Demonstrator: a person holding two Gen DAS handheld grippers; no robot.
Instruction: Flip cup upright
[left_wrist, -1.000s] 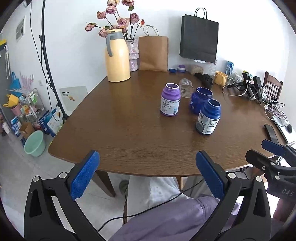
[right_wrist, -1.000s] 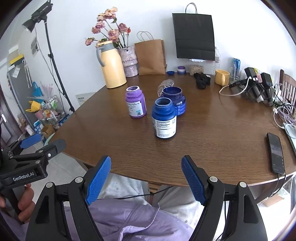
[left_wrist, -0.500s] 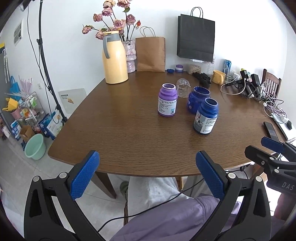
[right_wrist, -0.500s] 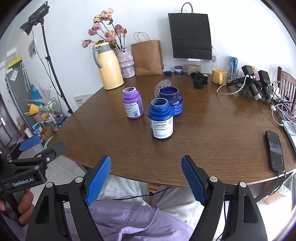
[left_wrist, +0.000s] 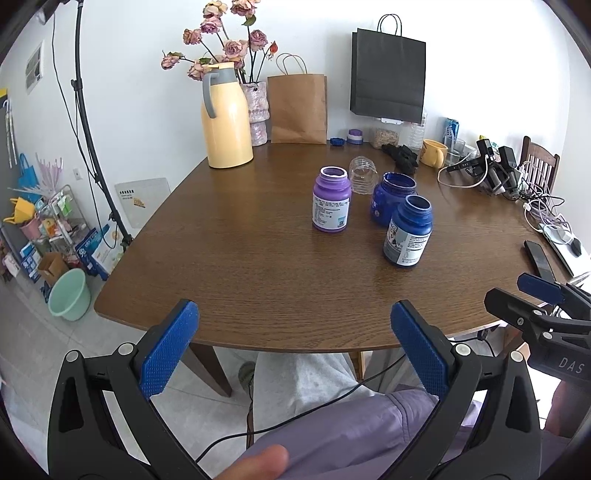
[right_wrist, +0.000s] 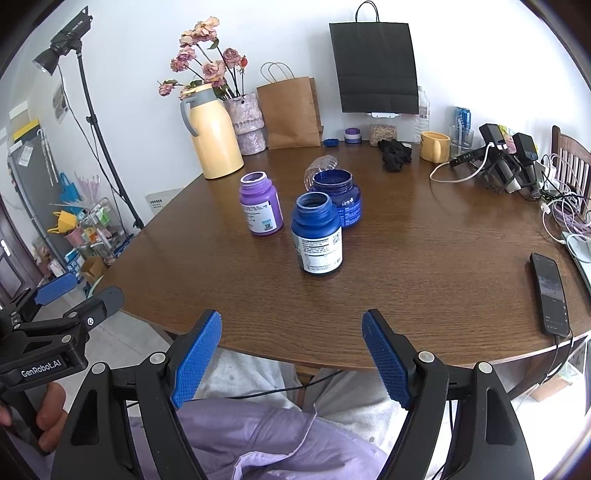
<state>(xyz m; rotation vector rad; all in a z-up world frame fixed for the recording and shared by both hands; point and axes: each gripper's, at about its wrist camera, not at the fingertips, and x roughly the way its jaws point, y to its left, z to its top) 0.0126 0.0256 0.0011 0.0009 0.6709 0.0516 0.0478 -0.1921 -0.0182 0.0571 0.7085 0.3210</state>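
A clear ribbed plastic cup (left_wrist: 363, 179) lies on its side on the brown table (left_wrist: 258, 266), behind the jars; in the right wrist view the cup (right_wrist: 320, 167) is partly hidden by the wide blue jar (right_wrist: 339, 195). My left gripper (left_wrist: 295, 350) is open and empty, held off the table's near edge. My right gripper (right_wrist: 291, 356) is open and empty, also short of the near edge.
A purple jar (left_wrist: 331, 199), a wide blue jar (left_wrist: 393, 197) and a tall blue jar (left_wrist: 408, 236) stand open in front of the cup. A yellow jug (left_wrist: 226, 116), flower vase, paper bags, yellow mug (right_wrist: 435, 146), cables and a phone (right_wrist: 550, 291) line the far and right sides.
Both grippers have risen and edged slightly toward the table; the jars appear a little lower in view. Jaws stay open.
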